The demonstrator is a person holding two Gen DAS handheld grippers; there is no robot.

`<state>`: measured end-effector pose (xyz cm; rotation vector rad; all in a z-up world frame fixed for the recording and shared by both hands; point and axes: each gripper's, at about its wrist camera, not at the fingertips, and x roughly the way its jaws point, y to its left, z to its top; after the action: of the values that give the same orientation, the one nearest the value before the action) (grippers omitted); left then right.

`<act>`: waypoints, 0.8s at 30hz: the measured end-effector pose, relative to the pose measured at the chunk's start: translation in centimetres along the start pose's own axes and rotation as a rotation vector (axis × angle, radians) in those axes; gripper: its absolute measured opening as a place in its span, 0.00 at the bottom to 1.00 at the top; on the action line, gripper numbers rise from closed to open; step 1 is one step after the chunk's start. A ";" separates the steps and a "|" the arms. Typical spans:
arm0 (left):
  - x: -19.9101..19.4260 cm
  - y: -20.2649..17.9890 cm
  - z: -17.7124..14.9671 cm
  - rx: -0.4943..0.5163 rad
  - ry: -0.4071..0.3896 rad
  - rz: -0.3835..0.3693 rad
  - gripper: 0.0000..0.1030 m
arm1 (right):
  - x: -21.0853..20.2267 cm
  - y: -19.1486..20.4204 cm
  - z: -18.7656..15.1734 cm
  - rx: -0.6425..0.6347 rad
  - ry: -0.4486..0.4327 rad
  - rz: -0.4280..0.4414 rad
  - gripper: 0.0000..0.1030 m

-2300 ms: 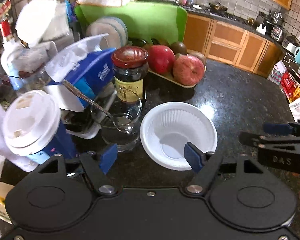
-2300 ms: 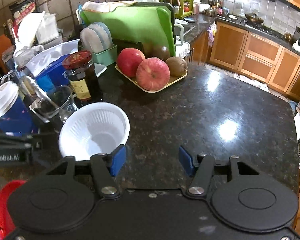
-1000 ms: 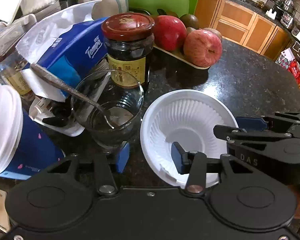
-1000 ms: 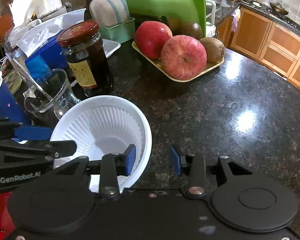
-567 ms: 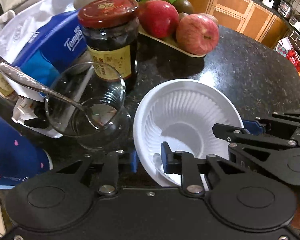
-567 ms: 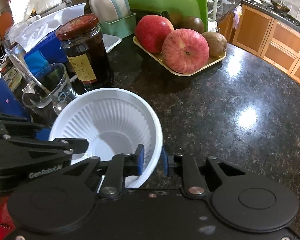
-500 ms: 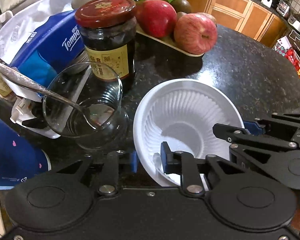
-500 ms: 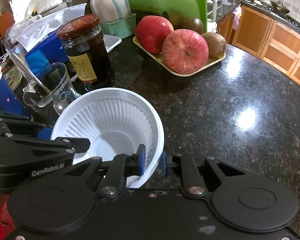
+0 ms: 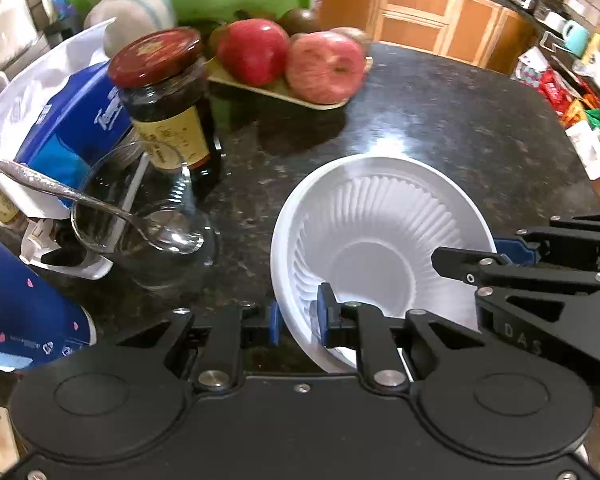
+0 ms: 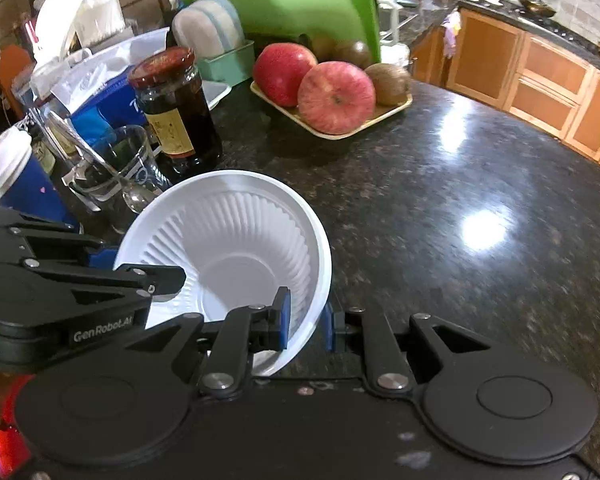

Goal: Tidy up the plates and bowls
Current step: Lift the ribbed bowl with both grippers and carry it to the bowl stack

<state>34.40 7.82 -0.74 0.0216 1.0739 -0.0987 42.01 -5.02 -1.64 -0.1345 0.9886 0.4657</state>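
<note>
Both grippers are pinching the white bowl (image 9: 380, 240) by opposite rim edges, low centre of each frame, likely to lift it evenly. Left gripper (image 9: 298, 316): jaws nearly closed, having just closed on the rim, one pad inside, one outside. Right gripper (image 10: 306, 318): same, clamping the rim. Bowl is empty. Glass (image 9: 140, 216), left, is holding a spoon (image 9: 80, 200); jar (image 9: 164, 96) is lidded with dark contents; tray (image 10: 352, 130) is carrying apples.

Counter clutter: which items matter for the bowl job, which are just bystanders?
In play:
white bowl
left tool, clamped on its rim
right tool, clamped on its rim

Bystanders:
jar
glass with spoon
apples
blue cup
green board
</note>
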 end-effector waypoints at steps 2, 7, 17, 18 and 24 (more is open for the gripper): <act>-0.8 -0.4 -0.4 0.010 -0.008 -0.022 0.23 | -1.3 -0.1 -0.7 0.012 -0.018 -0.008 0.18; -2.7 -1.8 -1.1 0.052 -0.038 -0.054 0.23 | -4.3 -0.2 -2.7 0.047 -0.055 -0.038 0.18; -6.1 -4.1 -3.3 0.120 -0.119 -0.064 0.23 | -9.4 0.3 -6.3 0.090 -0.142 -0.077 0.18; -6.4 -4.2 -3.5 0.123 -0.124 -0.068 0.23 | -10.0 0.4 -6.7 0.094 -0.153 -0.076 0.18; -8.5 -5.1 -5.1 0.145 -0.145 -0.096 0.23 | -13.1 0.5 -9.2 0.107 -0.195 -0.068 0.18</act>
<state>25.48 3.63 4.48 0.0920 0.9216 -0.2611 28.59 -11.65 4.21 -0.0252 0.8128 0.3553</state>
